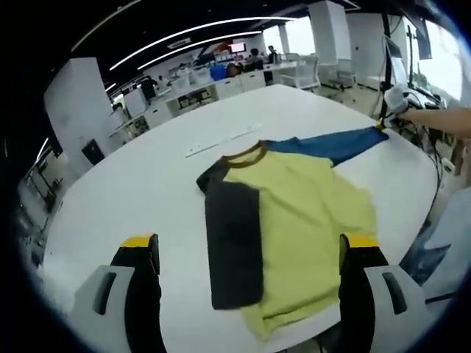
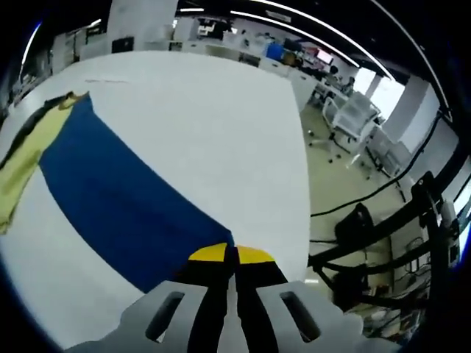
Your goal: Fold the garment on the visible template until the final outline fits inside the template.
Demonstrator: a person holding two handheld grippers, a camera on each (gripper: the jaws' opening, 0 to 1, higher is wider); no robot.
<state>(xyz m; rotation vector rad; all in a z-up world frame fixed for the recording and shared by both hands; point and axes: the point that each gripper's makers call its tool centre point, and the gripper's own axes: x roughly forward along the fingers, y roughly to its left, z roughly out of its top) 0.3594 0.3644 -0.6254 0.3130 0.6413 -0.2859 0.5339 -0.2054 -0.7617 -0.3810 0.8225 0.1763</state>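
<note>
The shirt lies flat on the white table, yellow body up, its black sleeve folded across the chest and its blue sleeve stretched outward. It looks light, soft and limp, best taken at a cuff or hem. The right gripper is pressed together on the blue sleeve's cuff. The left gripper hovers spread wide above the near hem.

shirt yellow | sleeves black, blue | table white
</note>
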